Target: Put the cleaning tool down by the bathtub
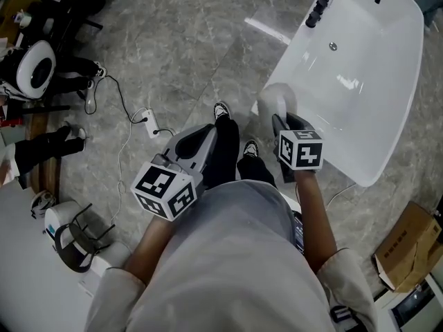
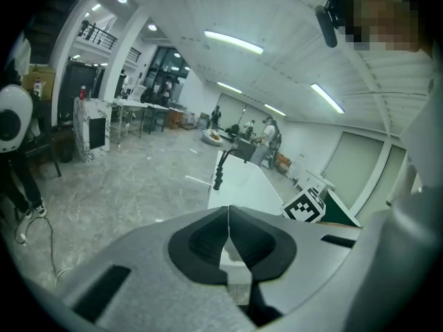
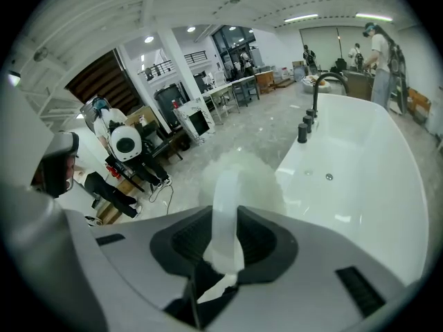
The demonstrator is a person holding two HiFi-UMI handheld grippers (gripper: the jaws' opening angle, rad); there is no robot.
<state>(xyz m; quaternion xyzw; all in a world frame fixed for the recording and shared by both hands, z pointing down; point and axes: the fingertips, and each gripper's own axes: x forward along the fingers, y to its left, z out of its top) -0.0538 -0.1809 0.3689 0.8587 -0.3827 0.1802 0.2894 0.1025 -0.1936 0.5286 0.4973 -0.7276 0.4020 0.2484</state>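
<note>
The right tool (image 3: 225,235) pinched the strap of the fluffy white cleaning pad (image 3: 242,178). The pad hung over the floor (image 1: 180,54) just beside the bathtub (image 1: 405,81), at about one o'clock from the person. The left tool (image 2: 228,235), out at eleven o'clock, was pressed together on nothing. To my eye the pad wanted lowering straight down until it sat on the floor beside the tub wall. Only then should the jaws spread.
</note>
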